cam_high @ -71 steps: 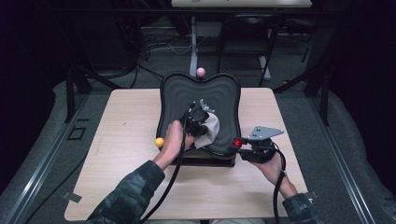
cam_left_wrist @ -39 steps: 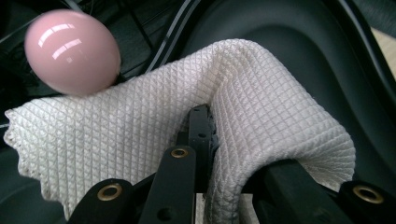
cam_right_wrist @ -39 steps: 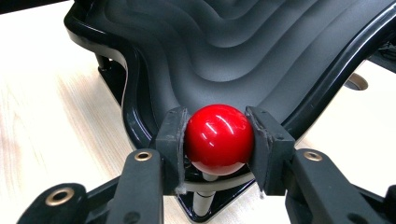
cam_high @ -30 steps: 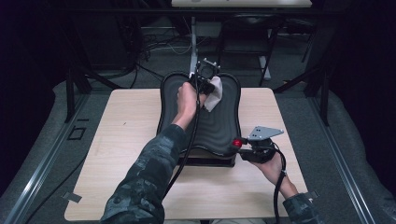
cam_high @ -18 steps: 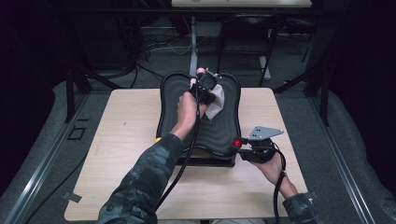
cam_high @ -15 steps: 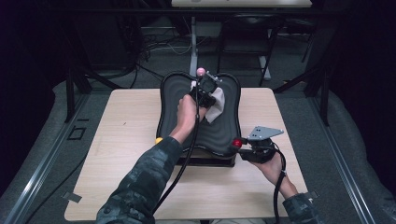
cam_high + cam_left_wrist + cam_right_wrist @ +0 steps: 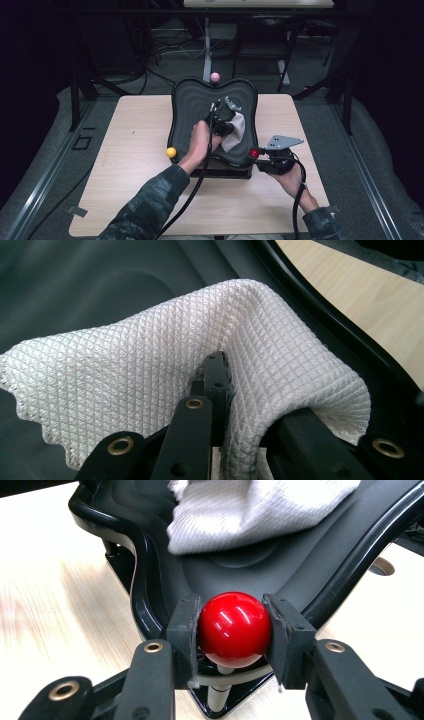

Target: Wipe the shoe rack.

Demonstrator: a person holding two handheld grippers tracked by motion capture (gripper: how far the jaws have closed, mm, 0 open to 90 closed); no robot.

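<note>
High cam sits above my side, looking forward and down over the pale wooden table point(image 7: 125, 150). My gripper cams ride close in, both sharing the white waffle-weave cloth point(image 7: 150, 355) on the black contoured tray point(image 7: 260, 565).

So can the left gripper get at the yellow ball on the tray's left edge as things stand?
Probably not right away: the left gripper is shut on the white cloth mid-tray. The yellow ball sits uncovered beside that forearm, so the path looks free once the cloth is dropped.
</note>
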